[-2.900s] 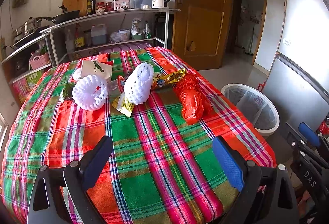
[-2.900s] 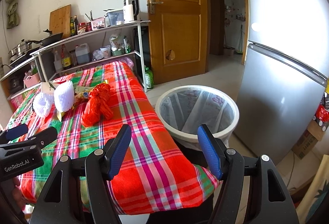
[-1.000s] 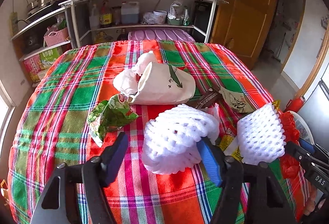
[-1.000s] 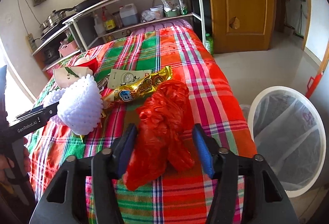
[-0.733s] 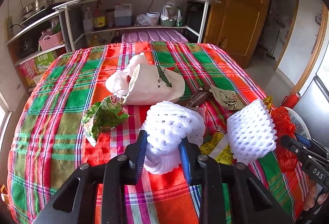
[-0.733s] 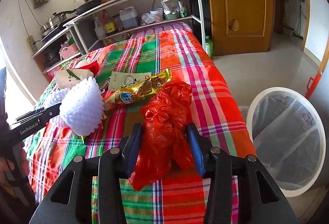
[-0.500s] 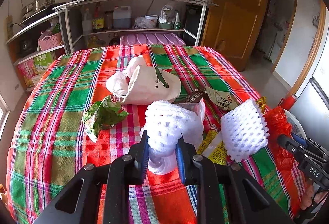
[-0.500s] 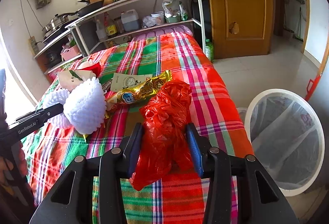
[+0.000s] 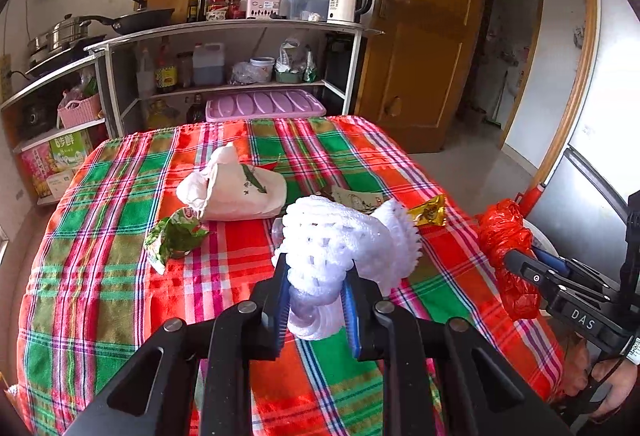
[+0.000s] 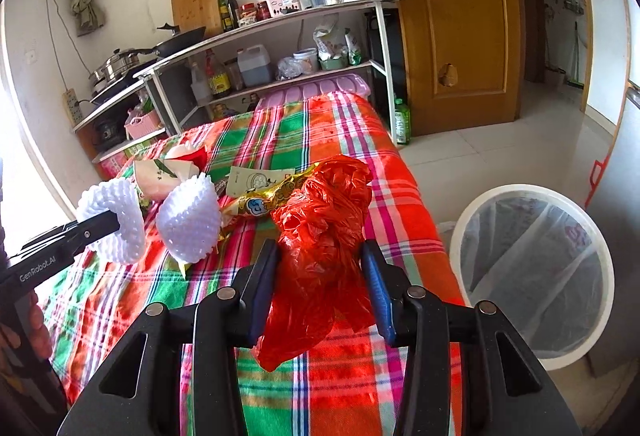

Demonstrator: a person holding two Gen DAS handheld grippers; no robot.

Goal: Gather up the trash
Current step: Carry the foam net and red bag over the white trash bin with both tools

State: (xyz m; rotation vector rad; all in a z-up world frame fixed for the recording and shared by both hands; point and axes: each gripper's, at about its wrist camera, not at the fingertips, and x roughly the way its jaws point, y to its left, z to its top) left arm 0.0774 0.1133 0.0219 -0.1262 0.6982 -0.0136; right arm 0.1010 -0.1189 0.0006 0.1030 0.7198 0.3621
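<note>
Above the table [image 9: 100, 296], both hand-held grippers already have their loads. The left hand-held gripper [image 9: 316, 310] is clamped on a white foam fruit net [image 9: 320, 248], its jaws having just closed onto it; the net is raised off the plaid cloth. The right hand-held gripper [image 10: 320, 288] pinches a crumpled red plastic bag [image 10: 324, 236], also lifted. So the pick-up looks done, and the carry comes next: in my judgement both loads must travel to the lined white bin [image 10: 536, 276], which stands on the floor at about three o'clock of the table in the right wrist view, and be let go over its mouth.

The net is a soft, springy mesh tube that squashes narrow between the pads. The bag is thin, glossy film, wrinkled into a loose lump with a tail hanging below the jaws. A second foam net [image 10: 190, 220], a gold snack wrapper [image 10: 272, 200], a green wrapper [image 9: 172, 236] and a white paper bag [image 9: 240, 192] lie on the cloth toward twelve o'clock.
</note>
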